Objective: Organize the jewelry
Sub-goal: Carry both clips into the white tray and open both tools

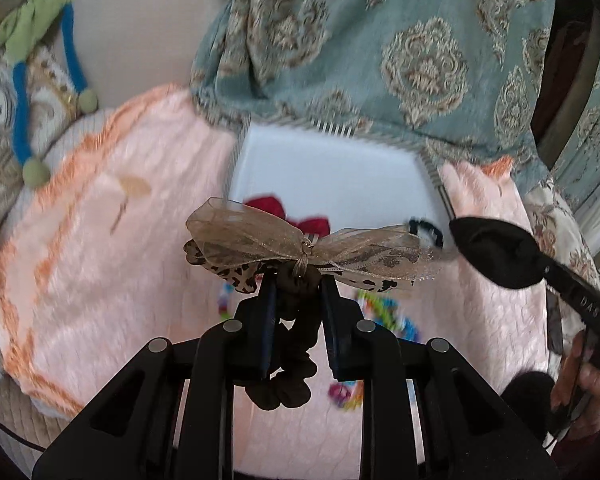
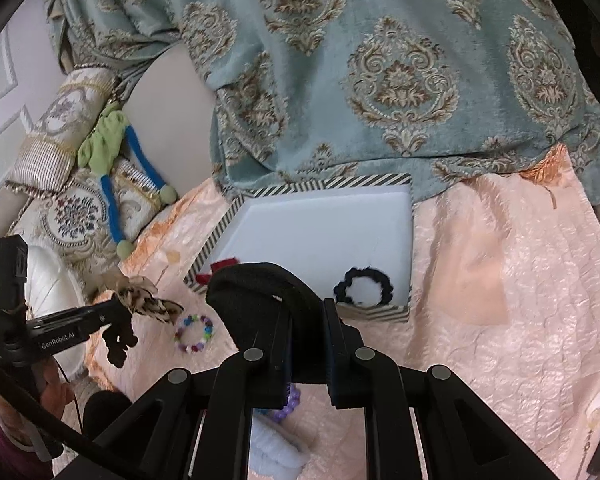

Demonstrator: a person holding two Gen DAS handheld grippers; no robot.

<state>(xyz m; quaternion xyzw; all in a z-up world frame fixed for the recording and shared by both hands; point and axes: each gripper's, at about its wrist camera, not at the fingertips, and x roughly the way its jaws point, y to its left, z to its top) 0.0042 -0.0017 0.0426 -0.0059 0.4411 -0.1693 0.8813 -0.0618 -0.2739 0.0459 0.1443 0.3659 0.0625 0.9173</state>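
Note:
My left gripper (image 1: 298, 280) is shut on a brown scrunchie with a sheer and leopard-print bow (image 1: 300, 248), held up above the pink blanket. The right wrist view shows that gripper (image 2: 116, 312) at the left with the bow (image 2: 144, 300). My right gripper (image 2: 308, 312) is shut on a wide black fabric headband (image 2: 260, 284), which also shows at the right of the left wrist view (image 1: 496, 252). Behind both lies a white box with a striped rim (image 2: 324, 184), holding a red bow (image 1: 296, 216) and a black scrunchie (image 2: 364, 286).
A colourful beaded bracelet (image 2: 194, 334), a purple one (image 2: 290, 402) and a pale blue fluffy scrunchie (image 2: 276, 452) lie on the pink blanket (image 2: 480, 280). Teal patterned fabric (image 2: 380, 80) hangs behind the box. Pillows (image 2: 76, 208) and a green-and-blue toy (image 2: 112, 152) sit at the left.

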